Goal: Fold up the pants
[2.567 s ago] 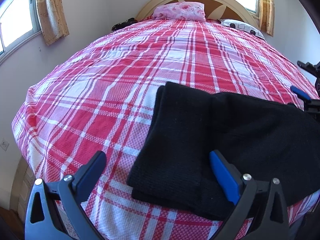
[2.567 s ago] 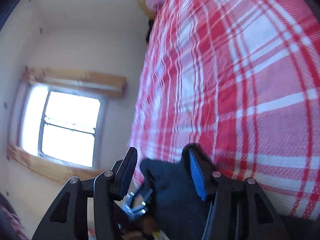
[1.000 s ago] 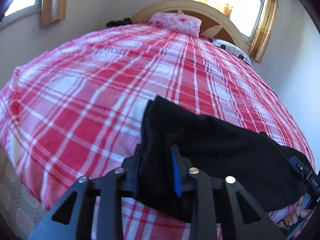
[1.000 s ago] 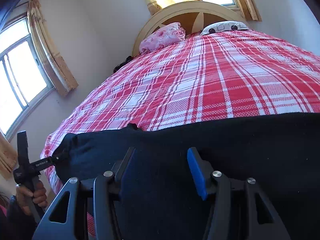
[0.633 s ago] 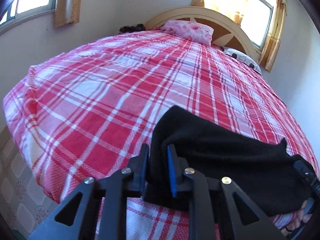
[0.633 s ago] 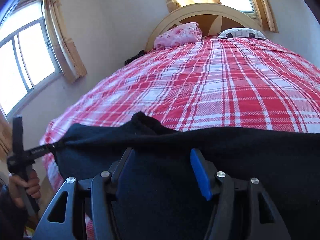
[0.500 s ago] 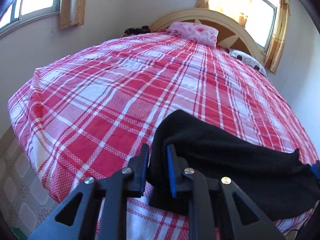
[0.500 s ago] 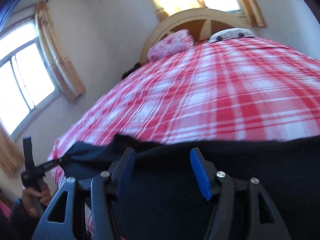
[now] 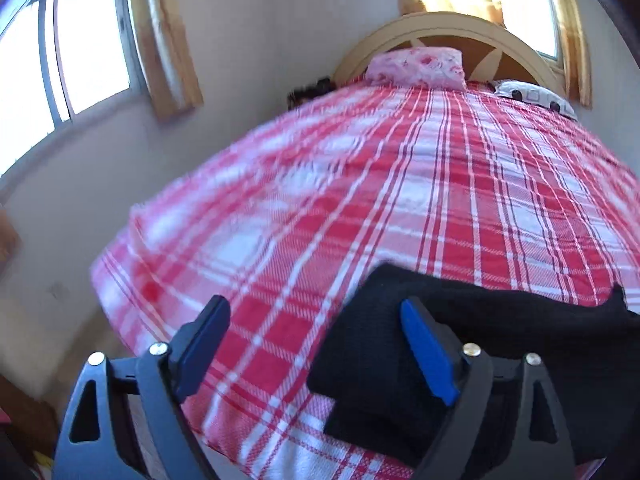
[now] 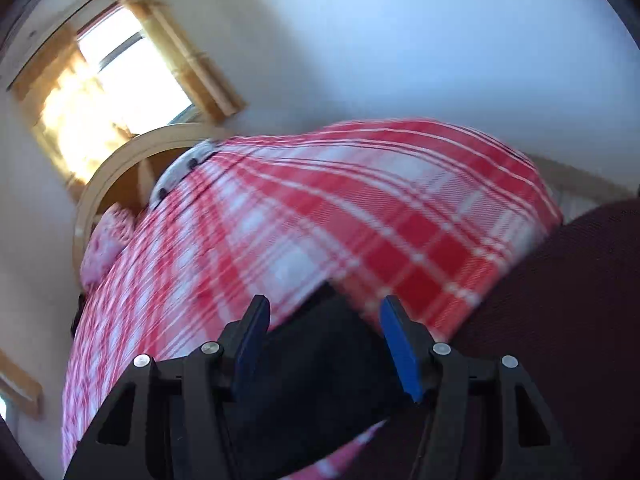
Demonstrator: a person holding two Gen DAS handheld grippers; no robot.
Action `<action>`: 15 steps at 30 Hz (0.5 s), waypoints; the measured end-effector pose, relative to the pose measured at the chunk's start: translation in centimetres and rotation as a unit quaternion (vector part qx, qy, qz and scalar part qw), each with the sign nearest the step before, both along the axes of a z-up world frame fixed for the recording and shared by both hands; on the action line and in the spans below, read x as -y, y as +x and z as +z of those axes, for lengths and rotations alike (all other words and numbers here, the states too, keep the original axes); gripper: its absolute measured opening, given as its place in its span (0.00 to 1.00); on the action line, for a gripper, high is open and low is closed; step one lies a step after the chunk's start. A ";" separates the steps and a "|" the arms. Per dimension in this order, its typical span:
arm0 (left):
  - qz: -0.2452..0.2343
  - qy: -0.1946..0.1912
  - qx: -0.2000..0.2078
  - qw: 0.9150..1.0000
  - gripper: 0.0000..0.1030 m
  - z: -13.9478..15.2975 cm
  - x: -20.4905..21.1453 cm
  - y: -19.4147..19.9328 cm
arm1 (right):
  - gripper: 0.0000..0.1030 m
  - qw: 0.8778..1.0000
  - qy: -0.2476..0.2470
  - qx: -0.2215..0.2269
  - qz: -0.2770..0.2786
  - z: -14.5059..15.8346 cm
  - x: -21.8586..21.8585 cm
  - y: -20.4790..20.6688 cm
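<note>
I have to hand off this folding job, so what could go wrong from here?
1. The pants lie at the bed's near edge; a nudge could slide them off.
2. The left hand-held gripper is open with one finger on the fold, so moving it away might drag the fold open.

We see the black pants (image 9: 460, 332) lying folded in stacked layers near the foot edge of the bed, one thick corner toward the left, dark knit-looking fabric stretching off to the right, nothing gripping them.
</note>
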State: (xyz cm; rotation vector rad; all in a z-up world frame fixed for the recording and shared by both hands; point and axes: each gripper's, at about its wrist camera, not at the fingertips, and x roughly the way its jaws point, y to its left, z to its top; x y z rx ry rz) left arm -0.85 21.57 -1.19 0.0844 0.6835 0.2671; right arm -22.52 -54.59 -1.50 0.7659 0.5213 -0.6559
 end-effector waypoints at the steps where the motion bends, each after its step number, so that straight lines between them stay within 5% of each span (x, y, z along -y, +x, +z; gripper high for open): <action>1: 0.004 0.022 0.009 1.000 0.92 0.5 0.5 -0.1 | 0.57 1.000 0.018 0.003 -0.004 -0.6 1.5 -0.4; 5: 0.046 0.017 -0.007 0.999 0.97 0.8 -1.3 0.7 | 0.54 0.996 0.076 0.039 0.032 -2.3 4.0 -0.8; 9: 0.105 -0.038 -0.007 0.994 0.92 1.2 -4.0 0.6 | 0.29 0.990 0.101 -0.005 0.094 -3.9 3.7 1.9; 12: 0.076 -0.030 0.002 0.997 0.92 1.7 -2.4 0.4 | 0.14 0.983 0.138 0.010 0.120 -5.0 3.8 2.9; 15: 0.027 -0.029 0.002 0.999 0.92 1.5 0.5 0.6 | 0.08 0.984 0.103 0.071 0.129 -3.6 3.4 2.3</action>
